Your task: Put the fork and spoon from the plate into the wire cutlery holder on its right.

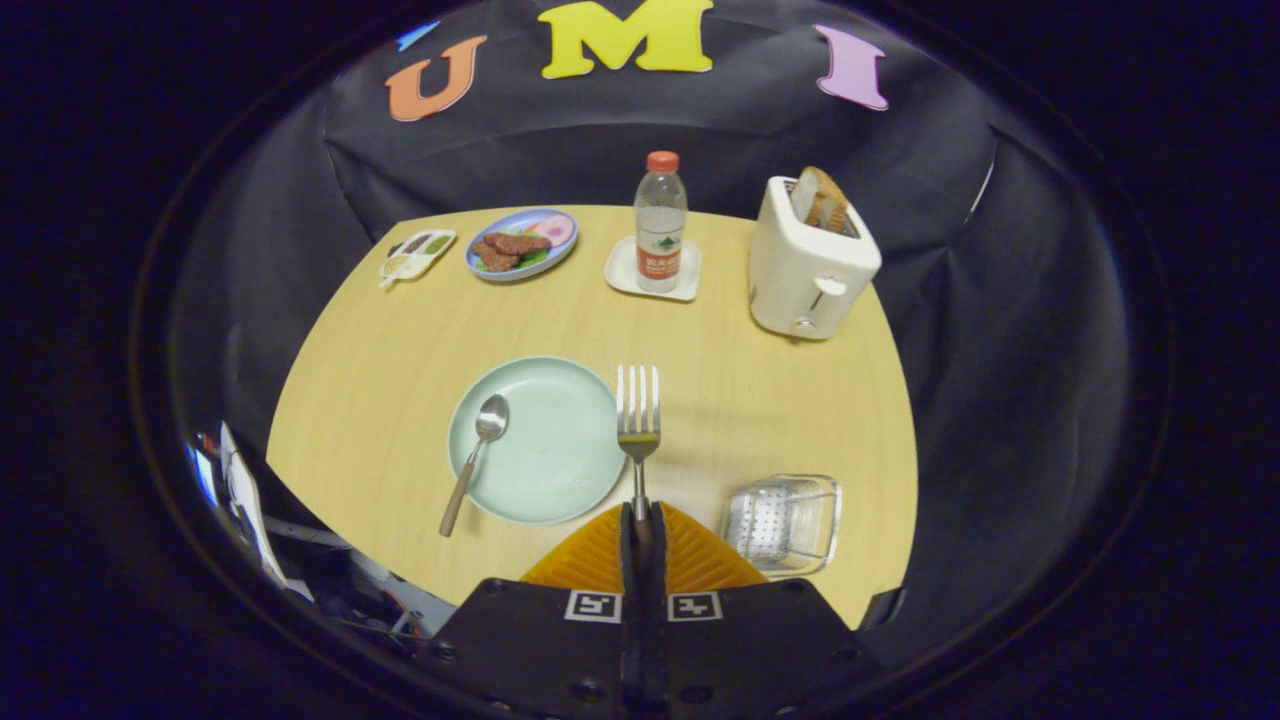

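Note:
My gripper (640, 520) is shut on the fork (637, 415), both orange fingers (592, 556) pressed on its handle. The fork points straight ahead, tines up, lifted above the right rim of the pale green plate (560, 470). The spoon (477, 455) lies on the left part of the plate, its brown handle hanging over the near rim onto the table. The wire cutlery holder (785, 522) stands on the table just to the right of my fingers, with nothing seen inside it.
Beyond the plate stand a water bottle (660, 222) on a white coaster, a white toaster (810, 262) with bread in it, a blue plate of food (521, 243) and a small sauce tray (417, 251). The wooden table (380, 400) ends close behind the holder.

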The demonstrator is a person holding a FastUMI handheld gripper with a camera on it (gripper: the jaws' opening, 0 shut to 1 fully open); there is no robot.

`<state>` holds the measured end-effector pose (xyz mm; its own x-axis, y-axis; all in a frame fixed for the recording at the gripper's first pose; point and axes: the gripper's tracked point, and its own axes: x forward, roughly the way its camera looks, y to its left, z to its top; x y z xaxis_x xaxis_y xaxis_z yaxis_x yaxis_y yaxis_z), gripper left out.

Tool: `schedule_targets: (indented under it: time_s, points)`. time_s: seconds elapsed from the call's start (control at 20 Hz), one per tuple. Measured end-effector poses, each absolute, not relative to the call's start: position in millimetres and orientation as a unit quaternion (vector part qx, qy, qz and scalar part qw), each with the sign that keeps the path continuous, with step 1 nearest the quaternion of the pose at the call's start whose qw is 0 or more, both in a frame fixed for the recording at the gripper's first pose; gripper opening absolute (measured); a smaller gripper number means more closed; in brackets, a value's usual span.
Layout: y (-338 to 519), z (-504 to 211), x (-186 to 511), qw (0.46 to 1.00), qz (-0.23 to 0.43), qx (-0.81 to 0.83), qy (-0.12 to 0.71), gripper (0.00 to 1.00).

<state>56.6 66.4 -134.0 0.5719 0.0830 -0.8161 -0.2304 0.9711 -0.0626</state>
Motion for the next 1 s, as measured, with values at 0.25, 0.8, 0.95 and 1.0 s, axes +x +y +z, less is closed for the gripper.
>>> schedule_targets:
  time_s: [0.25,0.8,0.95,1.0]
  points:
    - [-23.1,-124.6,35.5,0.859,0.054,-0.091,0.502,0.02]
    - [-46.2,-181.0,30.7,0.748,0.054,-0.031,0.661,0.02]
    - [-38.5,-190.5,36.8,0.726,0.051,0.008,0.685,0.02]
    - [-38.4,-193.6,37.5,0.719,0.044,0.015,0.693,0.02]
